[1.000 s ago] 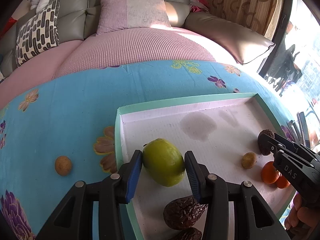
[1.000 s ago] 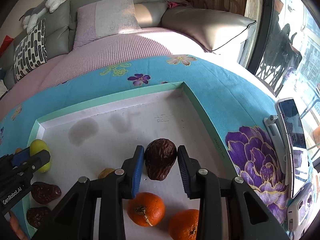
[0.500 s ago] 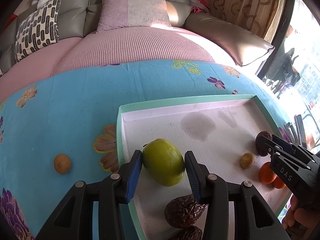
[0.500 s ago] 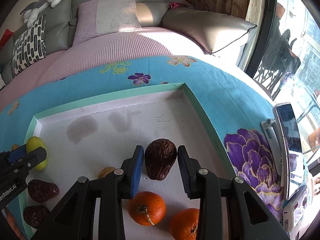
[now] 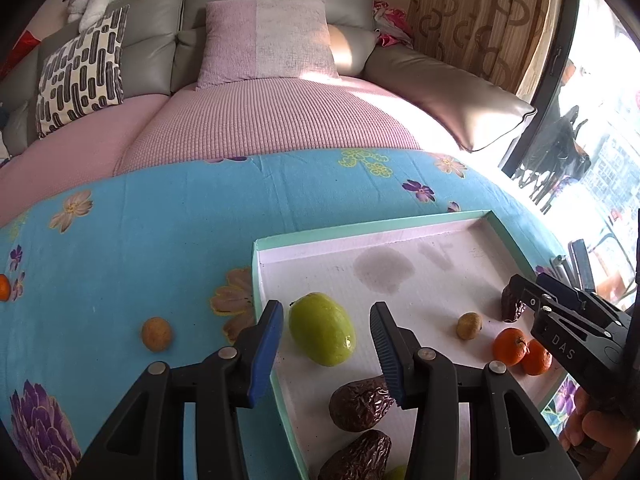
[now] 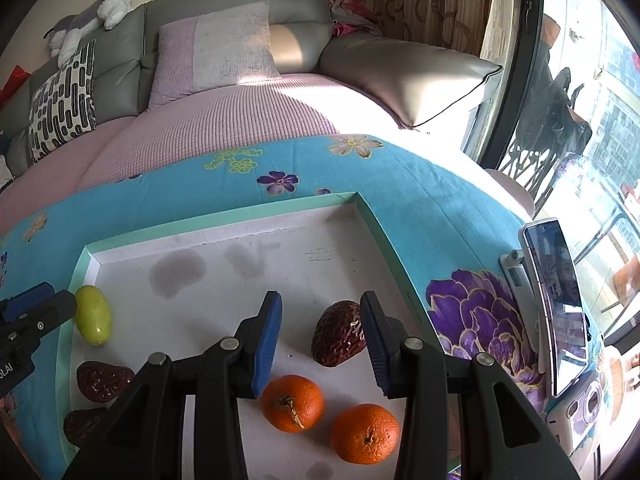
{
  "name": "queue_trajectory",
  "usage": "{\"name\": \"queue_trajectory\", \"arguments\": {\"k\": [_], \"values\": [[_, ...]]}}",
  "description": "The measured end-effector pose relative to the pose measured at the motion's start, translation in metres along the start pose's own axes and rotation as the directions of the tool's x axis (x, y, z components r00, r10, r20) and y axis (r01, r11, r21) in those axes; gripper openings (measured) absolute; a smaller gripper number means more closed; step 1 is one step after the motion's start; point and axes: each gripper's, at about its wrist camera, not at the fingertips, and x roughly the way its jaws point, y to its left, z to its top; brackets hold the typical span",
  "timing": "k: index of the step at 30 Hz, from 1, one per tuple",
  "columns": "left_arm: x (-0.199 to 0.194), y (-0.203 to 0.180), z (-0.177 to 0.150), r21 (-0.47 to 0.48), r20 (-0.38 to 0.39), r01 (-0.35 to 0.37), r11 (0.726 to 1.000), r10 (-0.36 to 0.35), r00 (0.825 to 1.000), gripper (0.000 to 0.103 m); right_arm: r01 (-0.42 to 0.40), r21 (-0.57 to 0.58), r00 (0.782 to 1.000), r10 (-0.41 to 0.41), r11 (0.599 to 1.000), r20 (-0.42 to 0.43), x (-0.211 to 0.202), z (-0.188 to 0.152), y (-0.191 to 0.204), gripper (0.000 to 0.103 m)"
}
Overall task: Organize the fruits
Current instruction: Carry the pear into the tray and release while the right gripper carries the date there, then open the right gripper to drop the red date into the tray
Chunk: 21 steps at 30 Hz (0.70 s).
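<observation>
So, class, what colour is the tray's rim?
Mint green, around a white floor; the tray rim shows best in the right wrist view.

left gripper point(image 5: 326, 338) black, blue pads | right gripper point(image 6: 320, 332) same, silver screws

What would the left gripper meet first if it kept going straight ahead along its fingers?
The green fruit, lying on the white tray directly between the open left gripper fingers. Beyond it the tray floor looks bare up to the far rim, though depth is hard to judge in this fisheye view.
</observation>
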Motion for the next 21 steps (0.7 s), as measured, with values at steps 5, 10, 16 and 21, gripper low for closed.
{"name": "queue_trajectory", "arguments": {"k": [5, 10, 16, 21], "values": [[-0.013, 0.007, 0.0, -0.011, 0.018, -0.016, 1.0, 0.016, 1.0, 0.049, -0.007, 0.008, 1.0, 0.007, 1.0, 0.0, -0.008, -0.002, 0.0, 0.042], [-0.021, 0.012, -0.004, -0.019, 0.025, -0.026, 0.999, 0.027, 0.999, 0.049, -0.011, 0.006, 1.0, 0.011, 1.0, 0.0, -0.014, -0.004, 0.002, 0.042], [-0.026, 0.018, -0.011, -0.035, 0.023, -0.042, 0.999, 0.042, 0.999, 0.049, -0.028, -0.005, 1.0, 0.028, 1.0, -0.006, -0.019, -0.009, 0.008, 0.042], [-0.029, 0.023, -0.015, -0.042, 0.021, -0.054, 0.998, 0.055, 0.998, 0.049, -0.042, -0.016, 0.999, 0.042, 0.999, -0.008, -0.023, -0.011, 0.013, 0.042]]}}
